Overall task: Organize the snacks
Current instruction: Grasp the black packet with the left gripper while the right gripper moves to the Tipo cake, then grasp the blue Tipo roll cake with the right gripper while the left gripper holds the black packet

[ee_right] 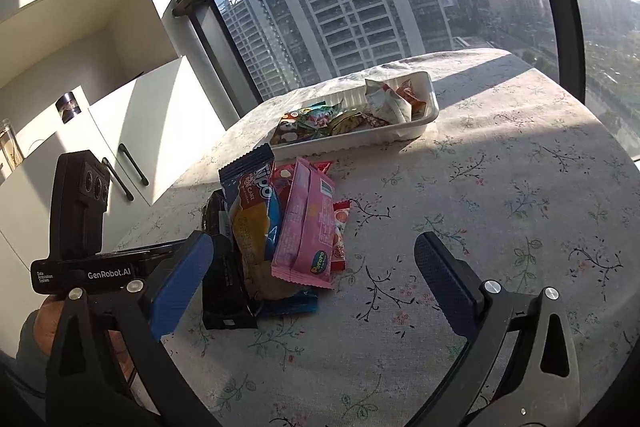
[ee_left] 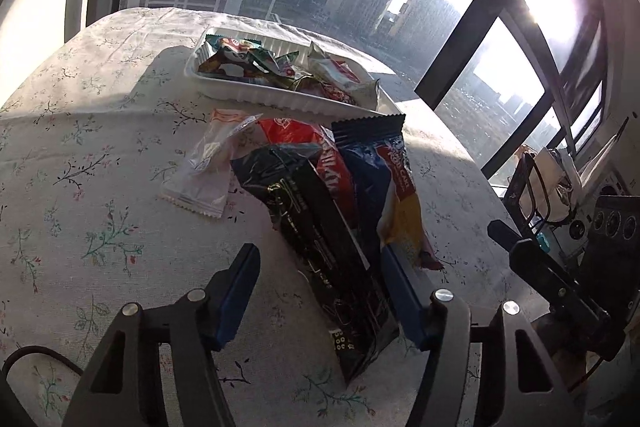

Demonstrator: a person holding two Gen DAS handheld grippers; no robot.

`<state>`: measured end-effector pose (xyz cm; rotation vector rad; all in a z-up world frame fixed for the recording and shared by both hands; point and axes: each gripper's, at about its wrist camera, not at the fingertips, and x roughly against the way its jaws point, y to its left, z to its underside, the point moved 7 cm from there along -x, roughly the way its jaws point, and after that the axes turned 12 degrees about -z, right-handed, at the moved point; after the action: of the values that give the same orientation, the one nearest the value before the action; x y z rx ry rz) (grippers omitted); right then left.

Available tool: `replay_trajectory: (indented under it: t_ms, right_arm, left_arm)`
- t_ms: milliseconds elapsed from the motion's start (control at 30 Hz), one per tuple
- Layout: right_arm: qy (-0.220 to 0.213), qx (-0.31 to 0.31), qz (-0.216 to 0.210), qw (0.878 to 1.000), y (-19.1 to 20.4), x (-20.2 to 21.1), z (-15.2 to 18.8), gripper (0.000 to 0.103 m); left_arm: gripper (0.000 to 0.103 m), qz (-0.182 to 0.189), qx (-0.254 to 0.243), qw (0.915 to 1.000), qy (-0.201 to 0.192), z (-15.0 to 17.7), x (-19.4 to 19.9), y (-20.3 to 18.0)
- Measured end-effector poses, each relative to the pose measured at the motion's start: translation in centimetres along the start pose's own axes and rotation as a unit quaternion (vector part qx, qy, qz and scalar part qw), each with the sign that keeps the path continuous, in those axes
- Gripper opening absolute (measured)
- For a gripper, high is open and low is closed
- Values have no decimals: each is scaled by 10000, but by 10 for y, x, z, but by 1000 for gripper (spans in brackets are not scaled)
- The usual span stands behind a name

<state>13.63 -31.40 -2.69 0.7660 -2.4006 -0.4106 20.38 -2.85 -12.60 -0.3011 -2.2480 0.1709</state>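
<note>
- Left gripper (ee_left: pixel 318 269): jaws spread wide, gripping nothing. The black snack packet (ee_left: pixel 320 227) lies lengthwise between the blue fingers (ee_left: pixel 240 291); contact with the right-hand finger cannot be confirmed.
- Right gripper (ee_right: pixel 312 267): jaws spread wide, empty, held low over the floral tablecloth (ee_right: pixel 520 187) and aimed toward the white tray (ee_right: pixel 434 107).
- A hand (ee_right: pixel 44 323) is visible under the left gripper's body in the right wrist view.
- Loose snack pile: lies on the tablecloth just in front of the white tray (ee_left: pixel 256 95). It comprises the black packet, a blue Tipo cake packet (ee_right: pixel 250 199), a pink Pororo packet (ee_right: pixel 306 227) and a red packet (ee_left: pixel 296 139), overlapping.
- A clear-white wrapper (ee_left: pixel 208 171) lies beside the pile.
- The tray holds several mixed packets.
</note>
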Motion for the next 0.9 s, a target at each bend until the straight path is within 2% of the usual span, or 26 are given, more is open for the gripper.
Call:
replay_trajectory:
  t_ms: [167,300,433,633,900]
  right_arm:
    - [44,89,5,10000,3,-2,0,102]
    - [59,116,7,9999,4,-2,0,102]
    - [104,175,5,9998,7,-4,1,102]
    - [347,330,-177,9987,26,-15,4,90]
    - [903,1016,-453,9897,76,-52,2,69]
  left_arm:
    - [51,63,17,9999,132,0,-7,-1]
    - [38,145,-1,9998,137,1,-8,-3]
    - [31,200,-80,9997,125,3,-4,-1]
    - [28,278,-87,9995,131,7,7,11]
    - [26,158,81,9998,7,7,26,41]
